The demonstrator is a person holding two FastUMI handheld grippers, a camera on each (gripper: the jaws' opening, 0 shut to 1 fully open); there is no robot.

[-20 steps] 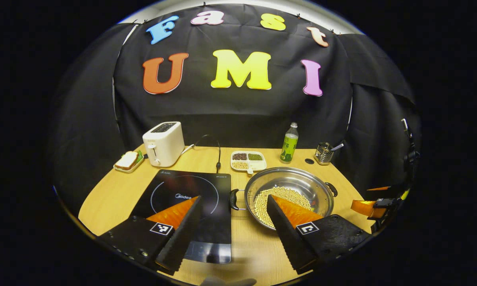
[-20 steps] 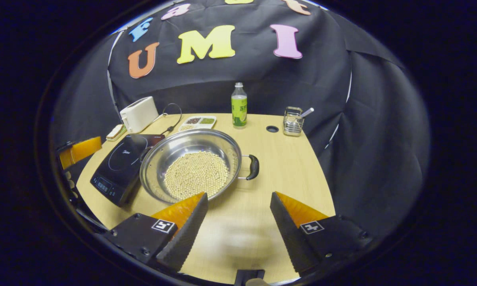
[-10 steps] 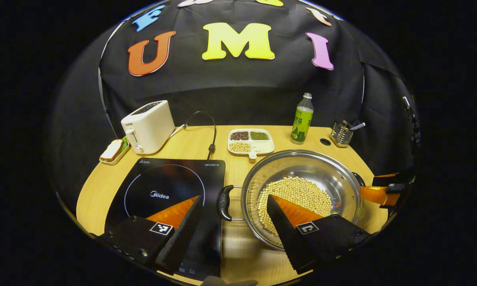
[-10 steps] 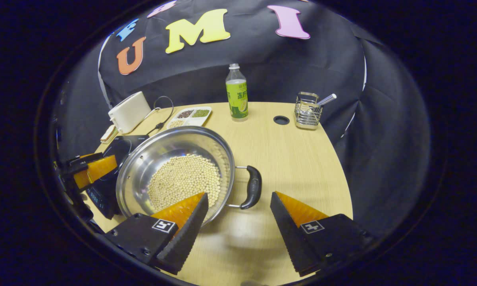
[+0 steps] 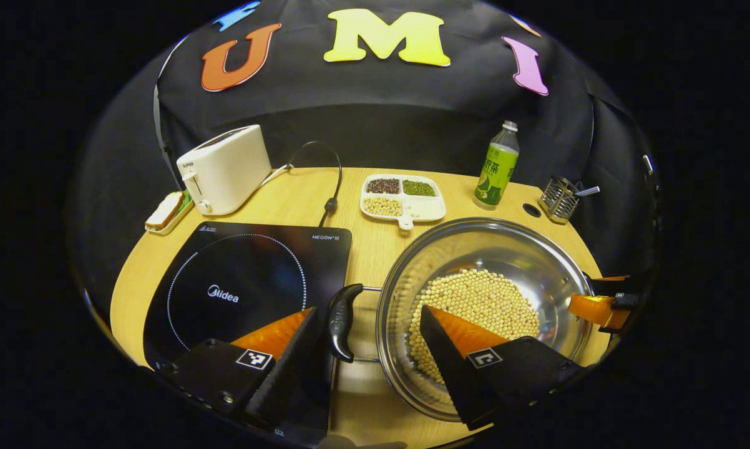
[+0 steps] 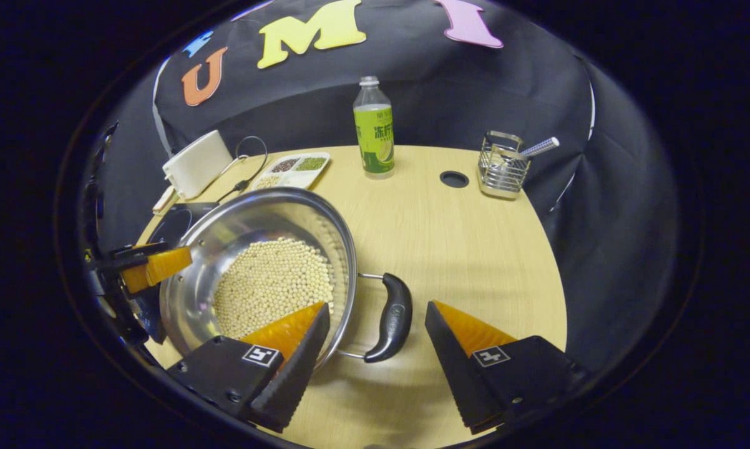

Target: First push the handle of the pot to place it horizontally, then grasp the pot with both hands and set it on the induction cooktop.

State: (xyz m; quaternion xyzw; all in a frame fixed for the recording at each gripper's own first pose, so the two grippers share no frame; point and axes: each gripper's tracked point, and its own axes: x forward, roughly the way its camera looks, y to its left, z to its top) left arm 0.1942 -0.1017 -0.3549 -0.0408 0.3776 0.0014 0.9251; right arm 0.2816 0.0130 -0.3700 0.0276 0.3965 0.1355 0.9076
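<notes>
Both grippers have come closer to the pot (image 5: pixel 481 293) since the earlier frames, so it looms larger in each view. It sits on the table (image 6: pixel 450 243), holding pale beans (image 5: pixel 475 305), just beside the induction cooktop (image 5: pixel 244 287) at its 3 o'clock.

In the left gripper view, the left gripper (image 5: pixel 369 343) has its jaws spread wide, and the pot's left handle (image 5: pixel 339 321) lies between them, nearer the 9 o'clock finger (not touching, as far as I can tell). The other finger overlaps the pot's bowl.

In the right gripper view, the right gripper (image 6: pixel 378 333) also has spread jaws; the right handle (image 6: pixel 394 318) lies between them, with one finger over the rim at 9 o'clock.
</notes>
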